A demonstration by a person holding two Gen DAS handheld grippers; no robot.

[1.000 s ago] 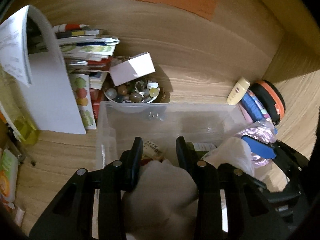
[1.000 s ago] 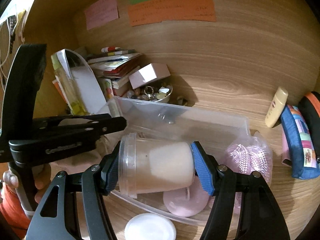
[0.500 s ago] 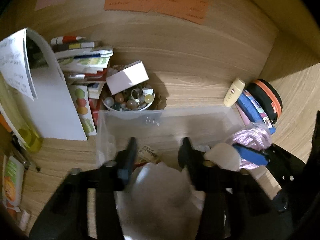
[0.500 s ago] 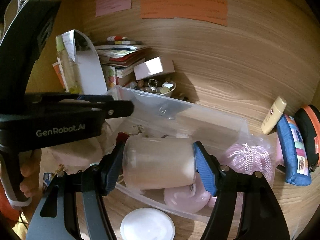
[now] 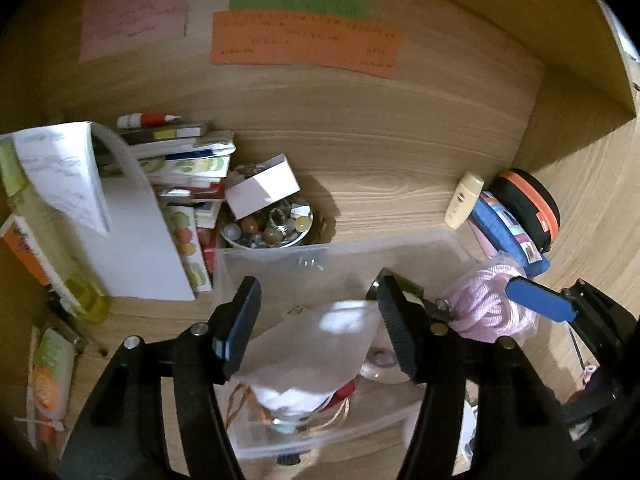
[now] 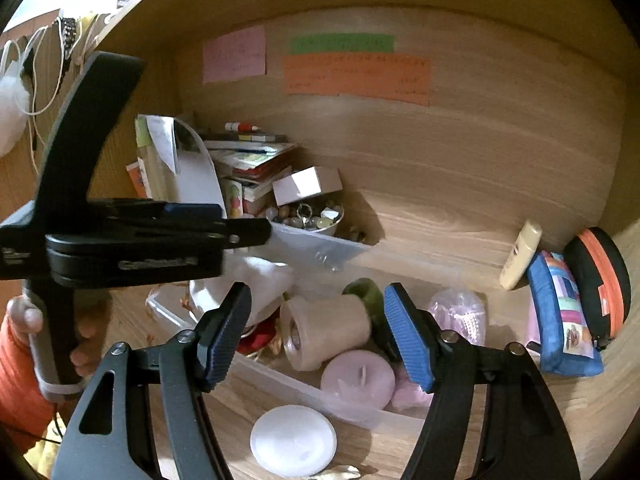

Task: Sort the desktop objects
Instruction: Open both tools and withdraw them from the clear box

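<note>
A clear plastic bin (image 5: 360,246) (image 6: 320,250) stands on the wooden desk. My left gripper (image 5: 316,320) is open above it; a white cloth pouch (image 5: 308,356) lies in the bin under its jaws, also in the right wrist view (image 6: 256,284). My right gripper (image 6: 318,332) is open and empty. A beige jar (image 6: 328,330) lies on its side in the bin below it, free of the pads. A pink candle (image 6: 358,378) and a pink mesh bag (image 6: 458,314) (image 5: 488,300) also lie in the bin.
A bowl of beads (image 5: 268,230) with a white box (image 5: 262,190) stands behind the bin, beside stacked books (image 5: 184,160). A cream tube (image 6: 520,254), blue pouch (image 6: 560,312) and black-orange case (image 6: 600,280) are at the right. A white lid (image 6: 294,440) lies in front.
Both grippers opened and lifted. The right one let go of the beige jar, which now lies in the bin. The left one released the white pouch into the bin.
</note>
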